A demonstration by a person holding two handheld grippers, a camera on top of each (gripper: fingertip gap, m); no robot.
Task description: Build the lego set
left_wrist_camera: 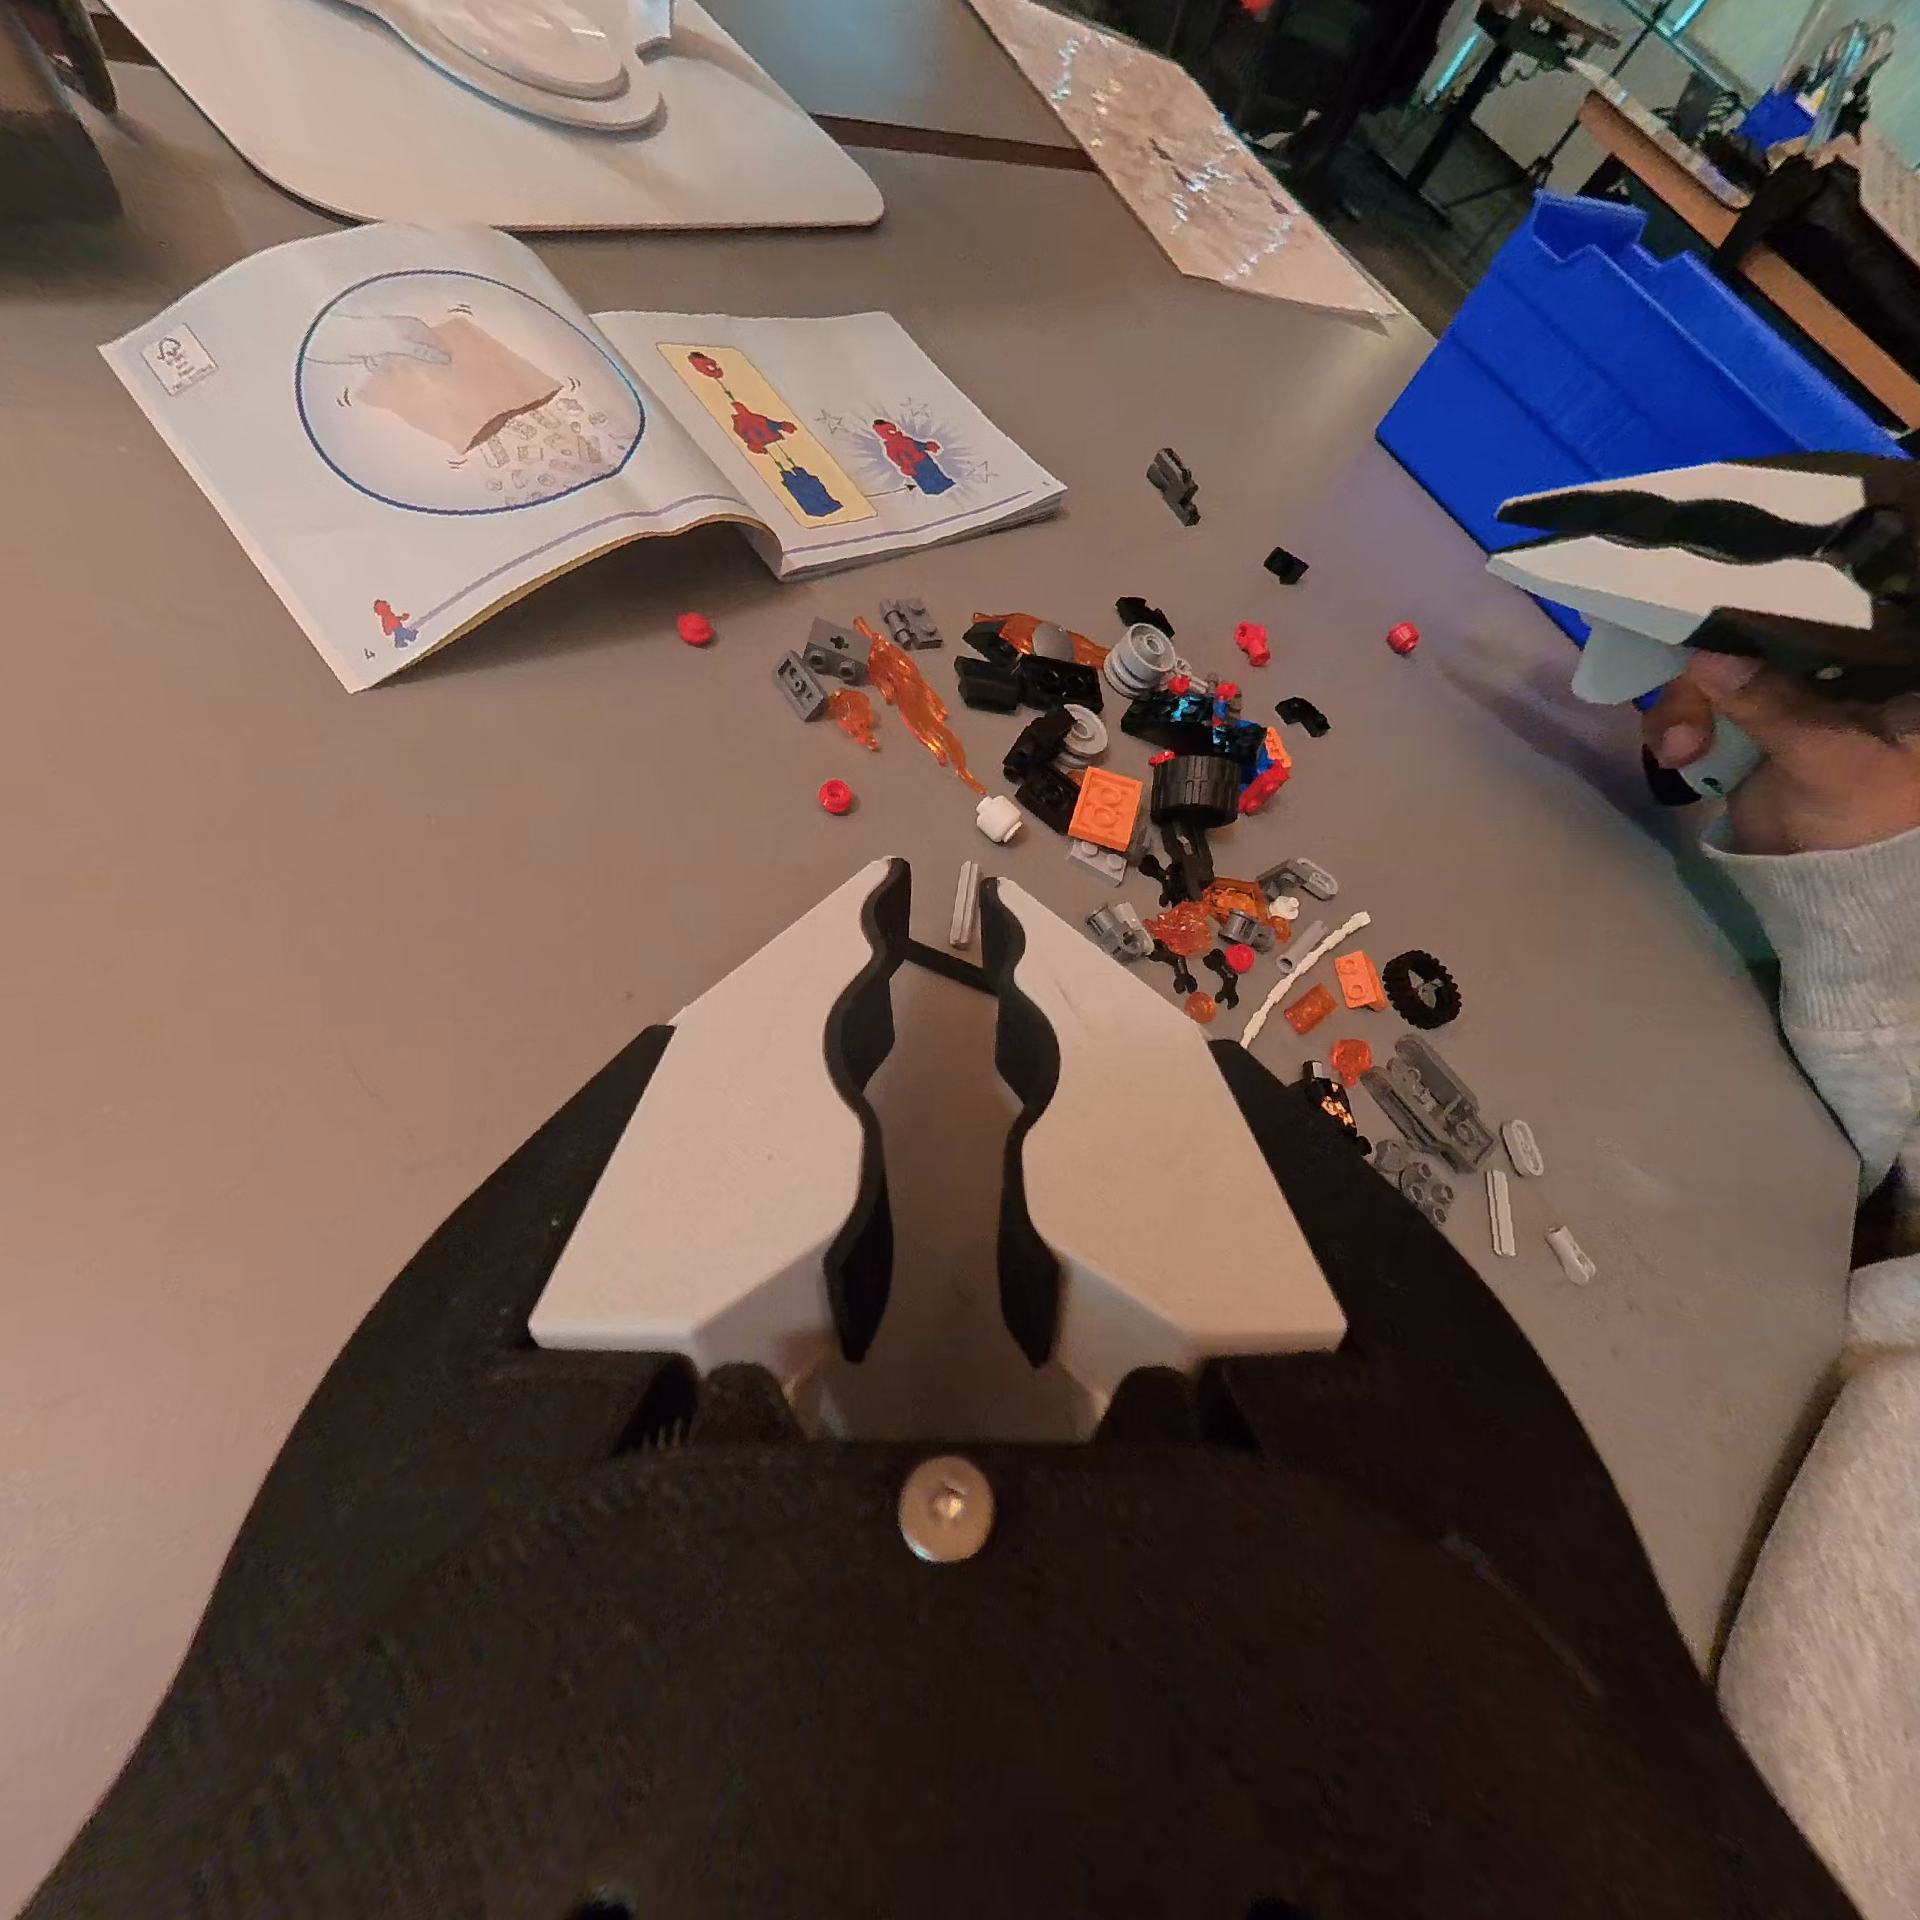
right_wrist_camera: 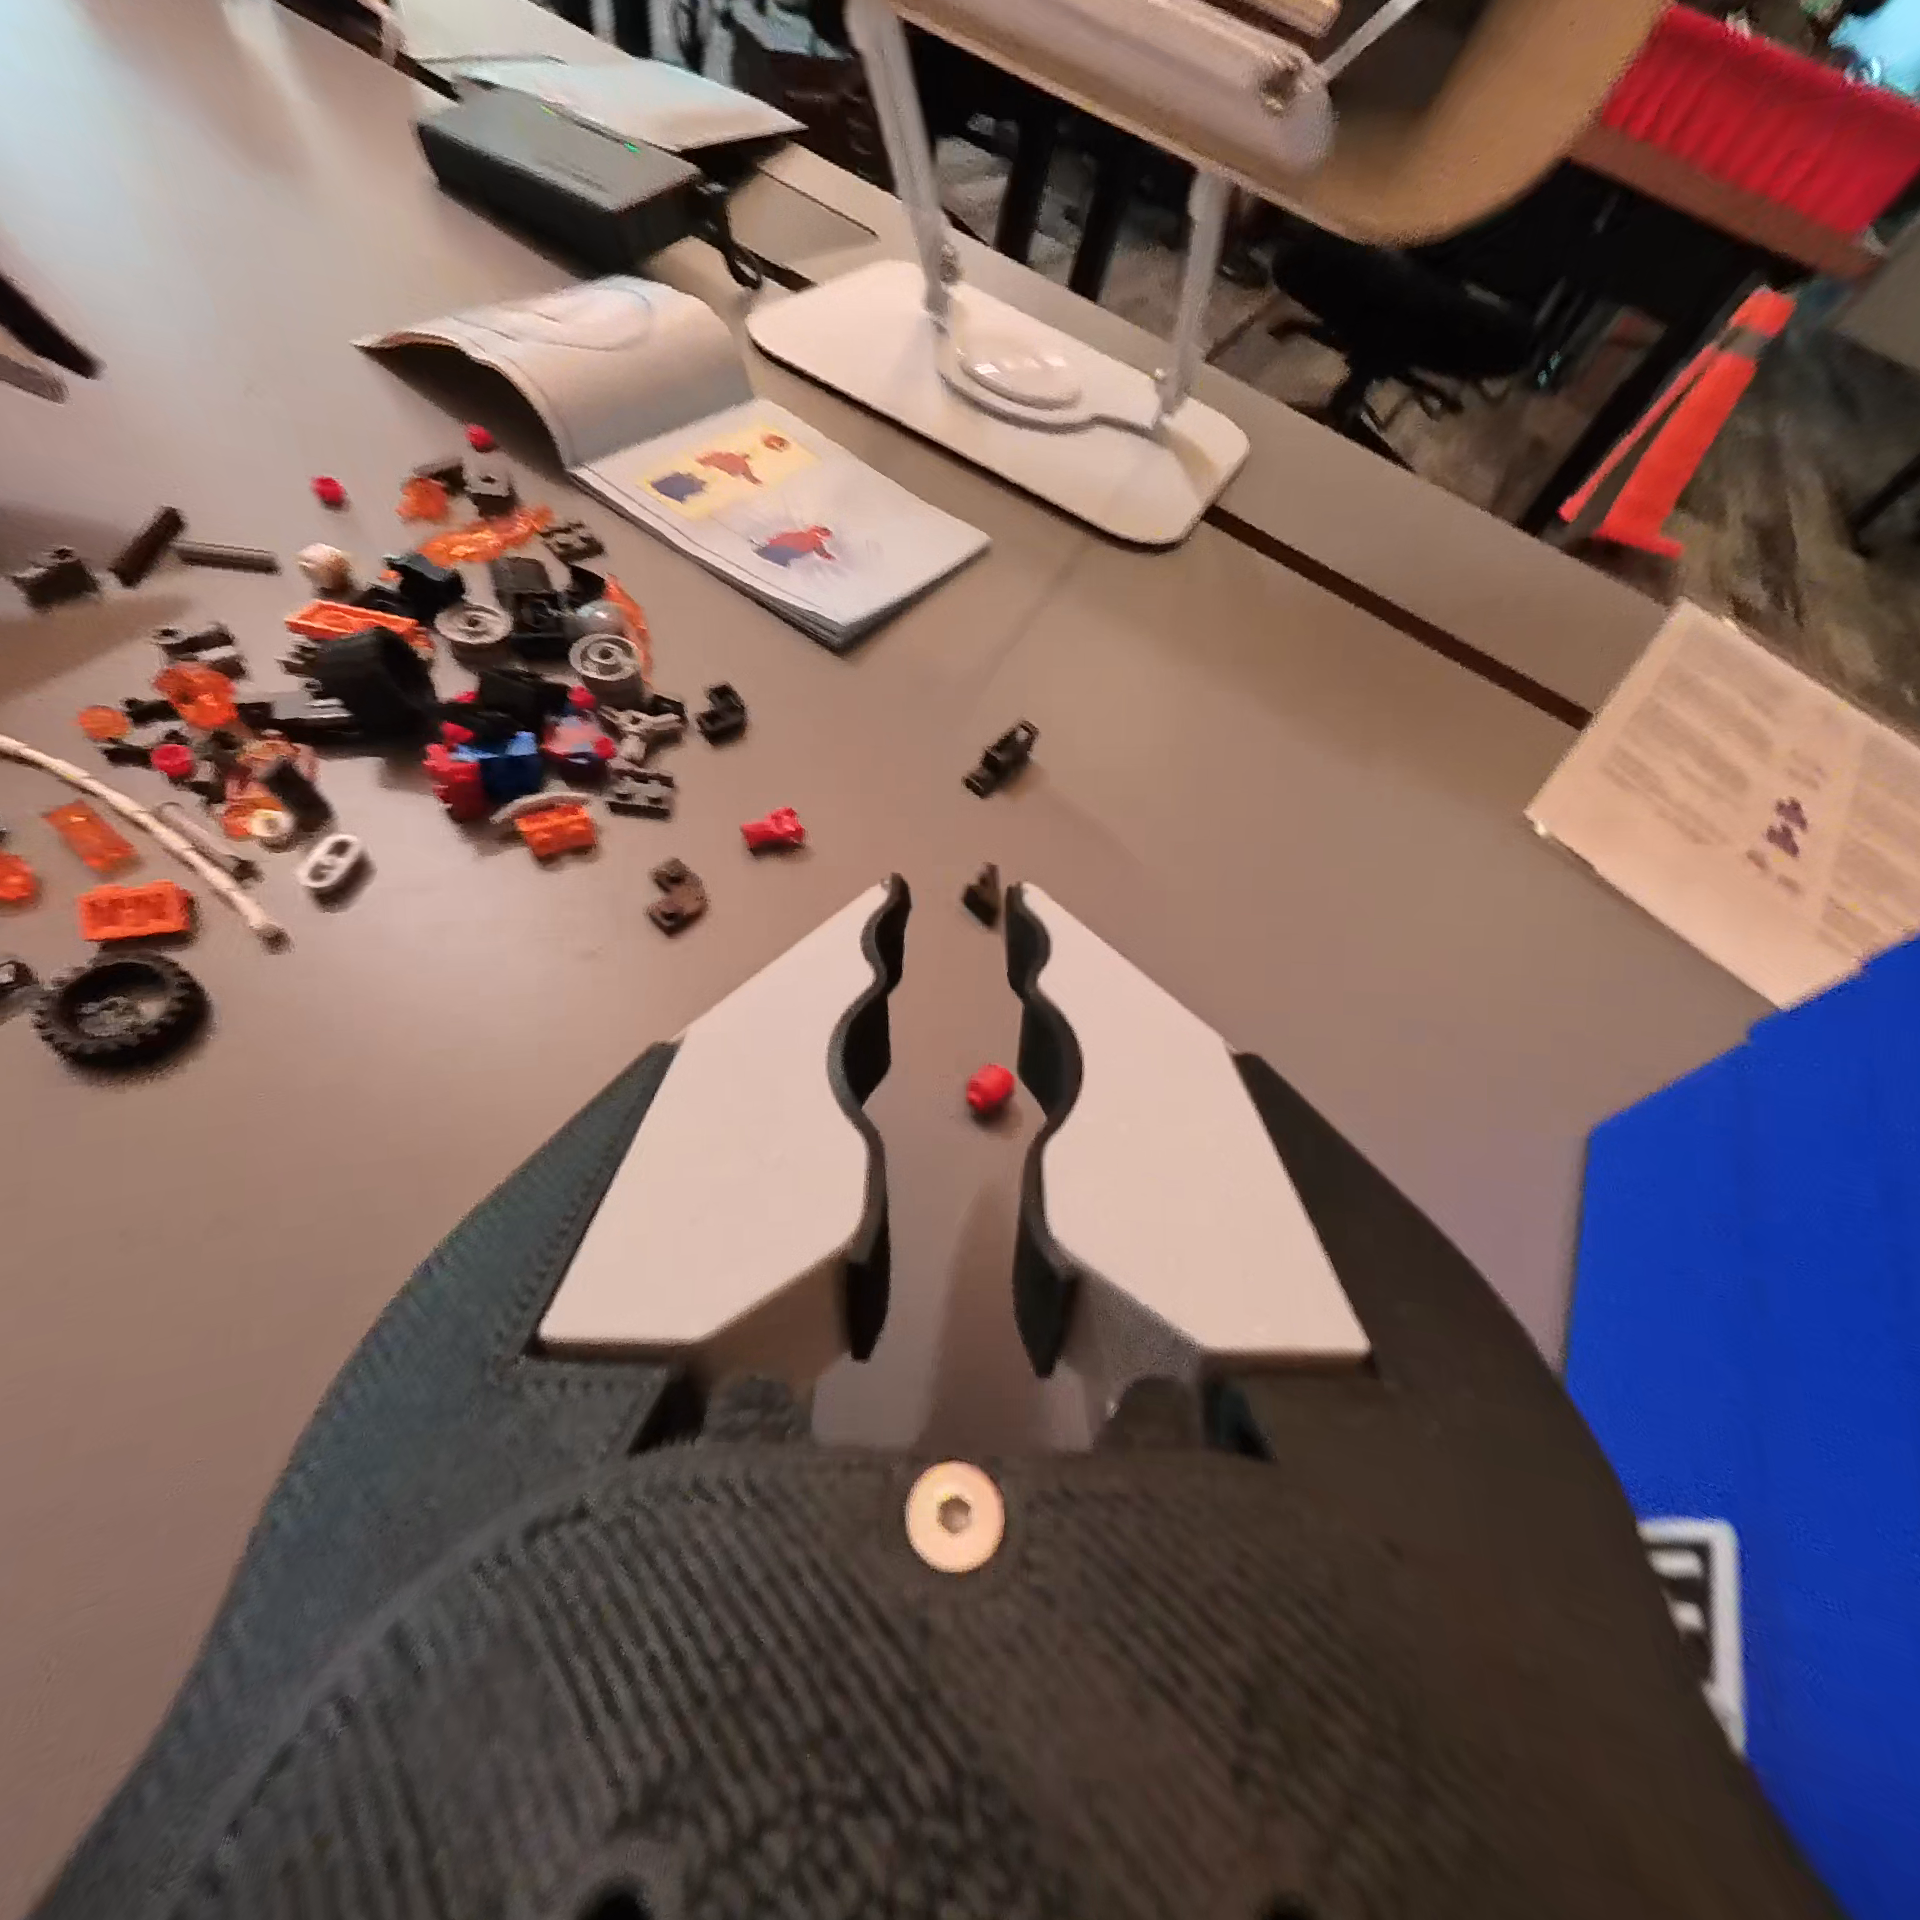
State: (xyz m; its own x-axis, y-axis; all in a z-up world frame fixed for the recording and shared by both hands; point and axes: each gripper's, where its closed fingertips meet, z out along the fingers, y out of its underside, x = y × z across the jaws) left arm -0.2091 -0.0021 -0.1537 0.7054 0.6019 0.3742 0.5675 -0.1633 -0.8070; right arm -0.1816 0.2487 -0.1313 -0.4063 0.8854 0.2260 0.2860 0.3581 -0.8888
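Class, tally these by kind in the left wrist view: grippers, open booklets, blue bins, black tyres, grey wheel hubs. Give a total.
Grippers: 2, the left gripper and the right gripper
Open booklet: 1
Blue bin: 1
Black tyres: 2
Grey wheel hubs: 2
Total: 8

Looks like an office or lab workroom. Long grey worktable [right_wrist_camera: 1195, 727] butts against a second table along a dark seam. White desk-lamp base [right_wrist_camera: 997, 436] on top, black power brick [right_wrist_camera: 561, 177] with a green indicator light behind it, printed sheet [right_wrist_camera: 1745, 821] at the edge. Blue plastic bin [left_wrist_camera: 1621, 384] stands beside the table. Beyond: more tables on black legs, dark office chair [right_wrist_camera: 1382, 312], orange cone [right_wrist_camera: 1683, 436] on carpeted floor, red cloth [right_wrist_camera: 1745, 135] over a far bench. Background cluttered with cables and gear, too blurred to identify.
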